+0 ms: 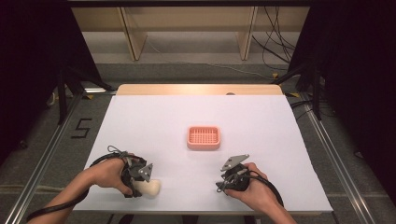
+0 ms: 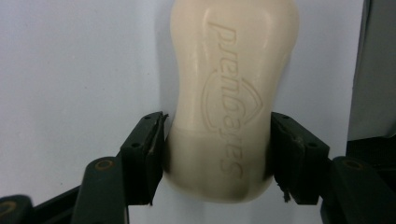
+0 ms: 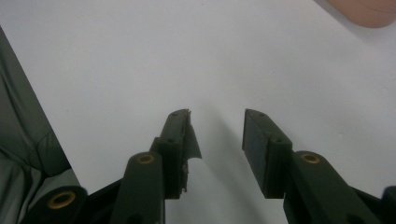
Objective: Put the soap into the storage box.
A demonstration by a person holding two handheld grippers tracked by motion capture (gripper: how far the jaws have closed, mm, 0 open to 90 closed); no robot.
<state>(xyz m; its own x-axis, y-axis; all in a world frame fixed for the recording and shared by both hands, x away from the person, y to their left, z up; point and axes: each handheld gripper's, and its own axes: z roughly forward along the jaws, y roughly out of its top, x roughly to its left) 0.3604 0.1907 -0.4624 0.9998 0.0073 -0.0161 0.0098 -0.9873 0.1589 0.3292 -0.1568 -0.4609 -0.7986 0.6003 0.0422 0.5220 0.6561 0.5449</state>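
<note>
A cream soap bar point(image 1: 151, 187) with embossed lettering lies on the white table cover near the front left edge. My left gripper point(image 1: 138, 181) is shut on it. In the left gripper view the soap bar point(image 2: 233, 88) fills the gap, and both pads press its sides near its near end. A pink slotted soap dish point(image 1: 203, 137) sits empty at the table's middle. My right gripper point(image 1: 223, 185) rests low at the front right. In the right gripper view that gripper point(image 3: 217, 119) stands open with bare cover between its jaws, and the dish's corner point(image 3: 369, 11) peeks in at the top right.
The white cover point(image 1: 196, 107) spans the table, with a wooden strip point(image 1: 198, 89) along the far edge. Dark curtains, metal frame rails and floor cables surround the table. A wooden shelf frame point(image 1: 135, 37) stands beyond it.
</note>
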